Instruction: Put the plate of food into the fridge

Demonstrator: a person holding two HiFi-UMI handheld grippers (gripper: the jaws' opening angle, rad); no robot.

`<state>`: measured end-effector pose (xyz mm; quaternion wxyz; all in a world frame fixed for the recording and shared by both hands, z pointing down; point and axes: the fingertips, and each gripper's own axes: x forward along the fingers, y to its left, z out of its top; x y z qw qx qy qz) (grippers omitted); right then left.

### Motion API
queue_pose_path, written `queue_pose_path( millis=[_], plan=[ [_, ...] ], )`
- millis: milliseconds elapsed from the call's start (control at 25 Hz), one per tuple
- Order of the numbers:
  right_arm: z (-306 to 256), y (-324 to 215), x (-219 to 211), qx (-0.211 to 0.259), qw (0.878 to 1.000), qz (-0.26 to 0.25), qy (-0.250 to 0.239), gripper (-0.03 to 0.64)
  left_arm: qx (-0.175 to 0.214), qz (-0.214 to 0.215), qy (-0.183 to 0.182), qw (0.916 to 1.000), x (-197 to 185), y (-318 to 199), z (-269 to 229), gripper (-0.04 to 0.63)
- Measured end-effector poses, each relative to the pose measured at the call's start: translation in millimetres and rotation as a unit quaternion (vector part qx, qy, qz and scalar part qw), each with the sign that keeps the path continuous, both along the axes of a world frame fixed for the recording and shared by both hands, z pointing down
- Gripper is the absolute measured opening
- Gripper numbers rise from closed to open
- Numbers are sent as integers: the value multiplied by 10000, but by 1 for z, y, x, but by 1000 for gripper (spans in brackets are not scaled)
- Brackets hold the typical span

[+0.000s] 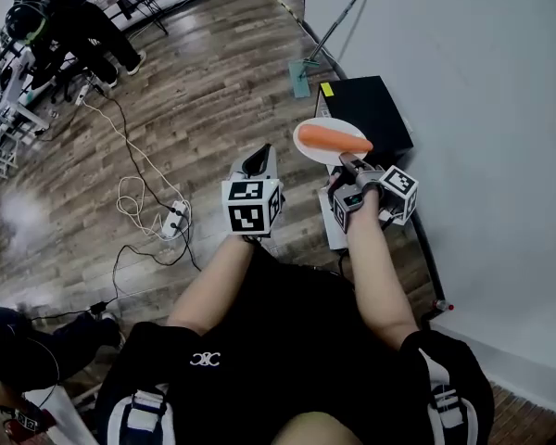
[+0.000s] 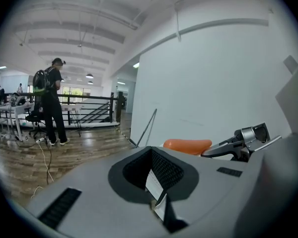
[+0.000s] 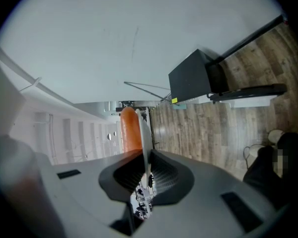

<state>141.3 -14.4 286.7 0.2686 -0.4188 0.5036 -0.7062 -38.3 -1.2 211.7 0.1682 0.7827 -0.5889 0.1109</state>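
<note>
One white plate (image 1: 317, 156) carrying a long orange food (image 1: 334, 140) hung in the air, its near rim pinched by the right gripper (image 1: 350, 165), the food lying crosswise ahead. A black box (image 1: 375, 109), probably the fridge, stood just beyond. The left gripper (image 1: 257, 162), pressed together and empty, was farther off.
</note>
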Motion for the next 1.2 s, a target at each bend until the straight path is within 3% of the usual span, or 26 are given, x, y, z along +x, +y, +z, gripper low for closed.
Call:
queue_pose_path(
  millis=[320, 680, 1000, 1200],
  plan=[
    [15, -47, 2, 42, 9998, 181, -26, 37, -53, 147, 12, 9999, 4, -52, 17, -2],
    [24, -115, -28, 157, 9958, 903, -72, 37, -153, 823, 195, 9963, -26, -153, 38, -2],
    [17, -181, -60, 195, 9873, 1574, 34, 37, -233, 1621, 262, 9862, -46, -255, 32, -2],
    [42, -194, -61, 36, 9786, 2056, 116, 35, -367, 2145, 278, 9756, -36, -296, 44, -2]
  ],
)
